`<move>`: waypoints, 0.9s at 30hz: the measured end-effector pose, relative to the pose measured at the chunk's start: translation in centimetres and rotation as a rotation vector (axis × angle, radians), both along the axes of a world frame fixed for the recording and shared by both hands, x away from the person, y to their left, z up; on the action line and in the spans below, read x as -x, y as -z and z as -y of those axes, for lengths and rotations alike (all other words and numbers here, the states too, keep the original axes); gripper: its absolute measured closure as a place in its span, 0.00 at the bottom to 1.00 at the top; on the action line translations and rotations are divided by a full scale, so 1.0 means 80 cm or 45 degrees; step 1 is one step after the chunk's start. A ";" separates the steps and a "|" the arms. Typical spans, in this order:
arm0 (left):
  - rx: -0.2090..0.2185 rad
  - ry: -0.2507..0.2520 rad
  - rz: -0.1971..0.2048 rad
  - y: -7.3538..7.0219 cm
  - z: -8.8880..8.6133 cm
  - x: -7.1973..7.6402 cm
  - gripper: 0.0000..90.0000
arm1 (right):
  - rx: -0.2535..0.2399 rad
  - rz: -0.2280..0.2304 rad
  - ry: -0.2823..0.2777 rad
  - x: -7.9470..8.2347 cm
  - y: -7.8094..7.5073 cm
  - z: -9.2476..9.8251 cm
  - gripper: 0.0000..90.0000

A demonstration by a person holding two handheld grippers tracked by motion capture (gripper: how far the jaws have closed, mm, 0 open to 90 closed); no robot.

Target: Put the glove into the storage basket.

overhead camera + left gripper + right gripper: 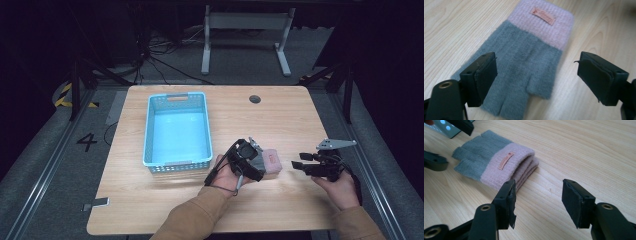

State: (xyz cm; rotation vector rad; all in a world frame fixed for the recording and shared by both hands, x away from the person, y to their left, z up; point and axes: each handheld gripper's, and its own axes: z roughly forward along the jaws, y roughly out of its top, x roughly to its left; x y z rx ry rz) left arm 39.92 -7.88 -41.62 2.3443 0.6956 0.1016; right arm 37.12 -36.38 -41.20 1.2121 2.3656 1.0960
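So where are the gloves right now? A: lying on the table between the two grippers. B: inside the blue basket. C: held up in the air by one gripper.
A: the grey and pink gloves lie flat on the wooden table, and both grippers' jaws stand open, apart from them.

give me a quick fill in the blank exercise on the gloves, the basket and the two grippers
1. The gloves are grey with cuffs coloured ____.
2. The blue basket holds ____.
3. The stacked gloves lie flat on the wooden ____.
4. The jaws of the left gripper and the right gripper both stand ____, gripping nothing.

Missing words: pink; nothing; table; open
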 end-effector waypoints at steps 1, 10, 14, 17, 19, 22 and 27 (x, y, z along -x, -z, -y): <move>-0.003 -0.006 -0.002 0.002 0.001 -0.002 0.17 | -0.004 -0.001 0.001 0.000 0.000 0.000 0.50; -0.003 -0.015 0.002 0.018 0.009 -0.022 0.04 | -0.035 -0.010 -0.003 -0.001 0.000 0.001 0.49; -0.016 -0.018 -0.022 0.027 0.008 -0.031 0.04 | -0.042 -0.017 -0.009 -0.001 0.002 0.000 0.49; -0.042 -0.001 -0.032 0.033 0.010 -0.034 0.04 | -0.054 -0.017 -0.008 -0.002 0.002 0.000 0.48; -0.044 0.018 -0.016 0.035 0.012 -0.034 0.01 | -0.063 -0.020 -0.008 -0.002 0.003 0.001 0.48; -0.037 0.041 0.006 0.039 0.016 -0.034 0.00 | -0.072 -0.025 -0.008 -0.002 0.003 0.002 0.47; -0.065 0.040 0.016 0.042 0.022 -0.035 0.00 | -0.085 -0.029 -0.013 -0.003 0.004 0.001 0.46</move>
